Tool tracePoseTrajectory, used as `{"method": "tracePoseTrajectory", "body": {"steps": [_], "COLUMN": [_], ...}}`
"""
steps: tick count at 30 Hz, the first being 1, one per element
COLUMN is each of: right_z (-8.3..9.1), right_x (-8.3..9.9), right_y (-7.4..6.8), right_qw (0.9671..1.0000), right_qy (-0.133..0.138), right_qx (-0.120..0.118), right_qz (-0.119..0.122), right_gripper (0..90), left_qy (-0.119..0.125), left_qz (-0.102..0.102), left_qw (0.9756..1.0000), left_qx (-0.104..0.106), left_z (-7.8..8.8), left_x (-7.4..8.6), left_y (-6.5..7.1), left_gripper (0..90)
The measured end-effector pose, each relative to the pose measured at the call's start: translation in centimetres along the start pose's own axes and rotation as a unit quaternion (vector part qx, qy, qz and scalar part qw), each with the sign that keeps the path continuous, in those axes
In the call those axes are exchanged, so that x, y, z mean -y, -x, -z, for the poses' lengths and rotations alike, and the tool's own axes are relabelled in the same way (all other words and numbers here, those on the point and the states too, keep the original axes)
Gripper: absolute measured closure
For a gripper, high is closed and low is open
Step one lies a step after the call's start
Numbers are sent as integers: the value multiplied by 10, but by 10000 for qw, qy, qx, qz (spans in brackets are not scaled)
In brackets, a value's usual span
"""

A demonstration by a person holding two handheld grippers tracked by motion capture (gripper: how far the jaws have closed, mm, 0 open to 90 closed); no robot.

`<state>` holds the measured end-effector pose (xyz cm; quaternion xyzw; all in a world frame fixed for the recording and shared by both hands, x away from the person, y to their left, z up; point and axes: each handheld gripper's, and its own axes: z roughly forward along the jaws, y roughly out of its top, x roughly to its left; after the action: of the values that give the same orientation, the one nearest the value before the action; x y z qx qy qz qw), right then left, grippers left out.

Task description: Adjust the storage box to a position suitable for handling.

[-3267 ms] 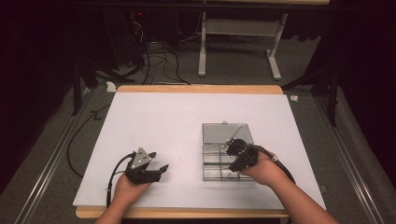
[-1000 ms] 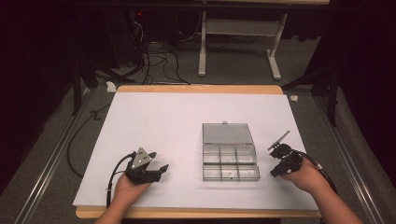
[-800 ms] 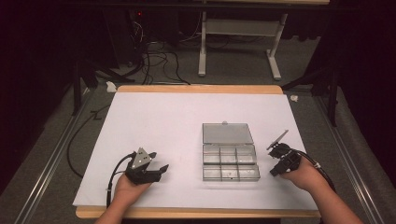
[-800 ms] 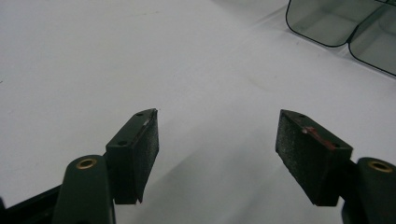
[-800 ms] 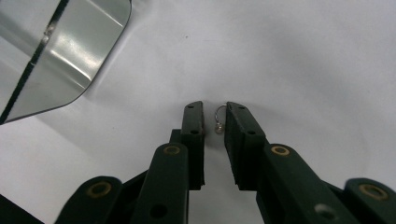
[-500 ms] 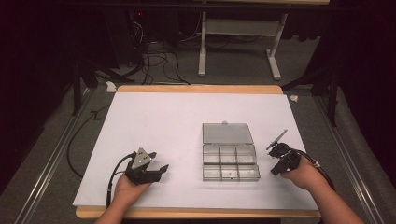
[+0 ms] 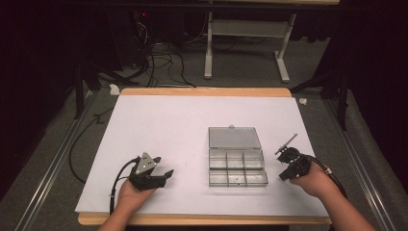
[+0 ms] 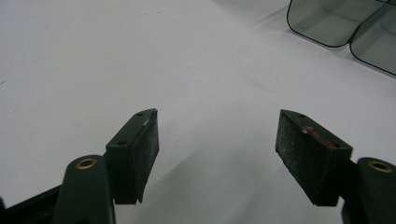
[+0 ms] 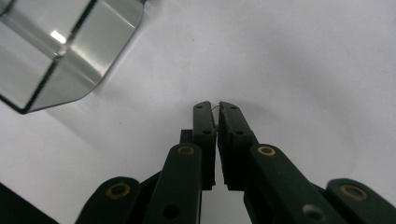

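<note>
A clear plastic compartment box (image 7: pixel 236 166) lies open in the middle right of the white table sheet, its lid (image 7: pixel 234 137) folded back behind it. My left gripper (image 7: pixel 165 175) rests at the front left and points toward the box. Its jaws (image 8: pixel 217 140) stand wide open over bare sheet, nothing between them. My right gripper (image 7: pixel 286 159) sits just right of the box, tilted down at the sheet. Its jaws (image 9: pixel 216 106) are shut, with only a hair-thin sliver at the tips that I cannot identify. Box corners show in both gripper views (image 8: pixel 327 23) (image 9: pixel 56 51).
The white sheet (image 7: pixel 168 125) covers a wooden table (image 7: pixel 207 91) whose edge shows at the back and front. Beyond the table are a grey floor, cables (image 7: pixel 159 53) and a white desk frame (image 7: pixel 245 33). Each gripper trails a black cable.
My right gripper has left the box, where it was 3.3 s ago, and now sits to its right. Over the last second neither hand has moved.
</note>
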<state>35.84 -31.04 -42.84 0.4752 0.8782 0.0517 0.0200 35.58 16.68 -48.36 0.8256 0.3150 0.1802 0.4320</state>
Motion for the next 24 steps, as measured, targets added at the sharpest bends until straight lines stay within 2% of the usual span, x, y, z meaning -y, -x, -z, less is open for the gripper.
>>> {"method": "tracePoseTrajectory", "body": {"steps": [7, 9, 18, 24], "right_z": [10, 13, 23, 31], "right_x": [-1, -1, -3, -5], "right_y": [-5, -7, -12, -19], "right_qw": [10000, 10000, 9998, 9996], "right_qy": [59, 48, 147, 195], "right_qx": [5, -5, -56, -2], "right_qz": [64, 18, 115, 220], "right_gripper": [868, 868, 868, 868], "left_qy": [7, 7, 5, -11], "left_qz": [-11, -11, -13, -18], "left_qw": [10000, 10000, 10000, 10000], "left_qx": [-6, -3, -12, -3], "left_z": [0, 0, 0, -1], "left_x": [0, 0, 0, 0], "left_y": [0, 0, 0, 0], "left_gripper": [306, 306, 305, 306]}}
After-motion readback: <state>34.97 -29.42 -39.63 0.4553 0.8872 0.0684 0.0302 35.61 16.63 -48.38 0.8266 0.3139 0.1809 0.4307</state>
